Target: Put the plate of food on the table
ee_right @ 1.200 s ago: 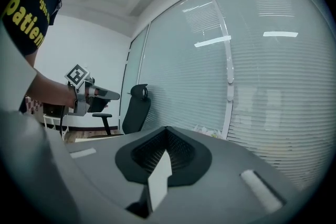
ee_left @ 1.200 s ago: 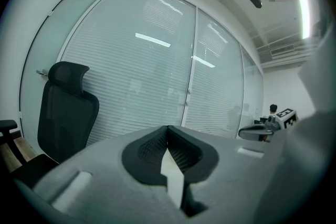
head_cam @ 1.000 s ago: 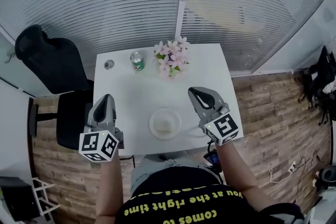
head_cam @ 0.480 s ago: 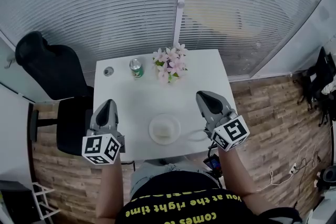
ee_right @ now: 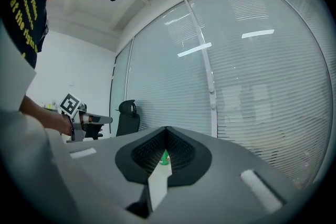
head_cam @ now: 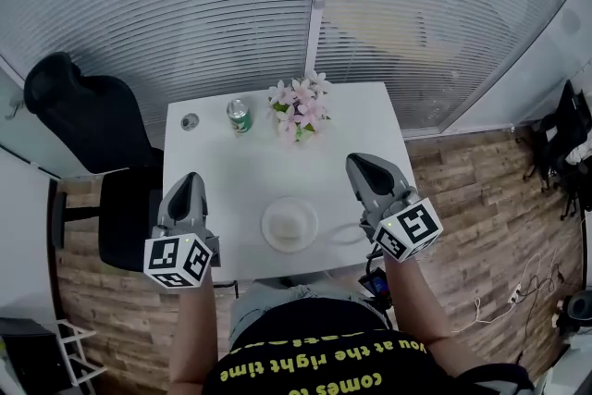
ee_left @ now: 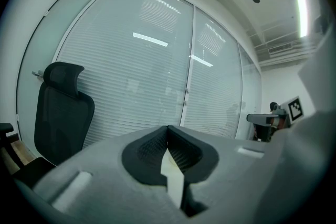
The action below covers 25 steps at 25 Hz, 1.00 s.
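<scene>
Plate of food (head_cam: 289,224) sits on the surface (head_cam: 222,176) | your left hand-held gripper (head_cam: 189,182) and right hand-held gripper (head_cam: 363,166) closed, empty | task looks done

in the head view the food (head_cam: 290,219) on the plate (head_cam: 271,228) is too small to name, and so is a small round thing (head_cam: 190,120) at the counter's (head_cam: 242,173) far left corner. in the right gripper view the right hand-held gripper (ee_right: 167,128) hides all but a green sliver of the can (ee_right: 164,157).
</scene>
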### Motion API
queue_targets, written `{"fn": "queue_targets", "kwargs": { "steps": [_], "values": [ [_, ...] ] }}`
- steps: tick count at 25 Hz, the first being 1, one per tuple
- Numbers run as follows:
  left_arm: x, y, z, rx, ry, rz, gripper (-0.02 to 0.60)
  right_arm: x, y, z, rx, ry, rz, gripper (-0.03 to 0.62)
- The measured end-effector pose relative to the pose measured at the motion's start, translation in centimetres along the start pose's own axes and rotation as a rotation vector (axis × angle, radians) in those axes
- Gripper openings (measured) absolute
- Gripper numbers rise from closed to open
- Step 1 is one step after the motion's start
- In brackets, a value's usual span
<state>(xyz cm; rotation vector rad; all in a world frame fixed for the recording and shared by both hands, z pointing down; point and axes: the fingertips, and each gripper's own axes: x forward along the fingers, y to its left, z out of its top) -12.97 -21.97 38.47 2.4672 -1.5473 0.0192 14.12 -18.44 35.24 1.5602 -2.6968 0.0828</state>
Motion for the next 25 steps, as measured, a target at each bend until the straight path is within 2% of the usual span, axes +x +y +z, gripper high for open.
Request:
{"fn": "queue_targets", "kwargs": {
  "steps": [25],
  "values": [
    [0.21, -0.33, -0.20, -0.003, 0.006, -0.003, 0.000, 0.50, 0.03, 0.05, -0.007, 0.011, 0.019, 0.006]
  ]
}}
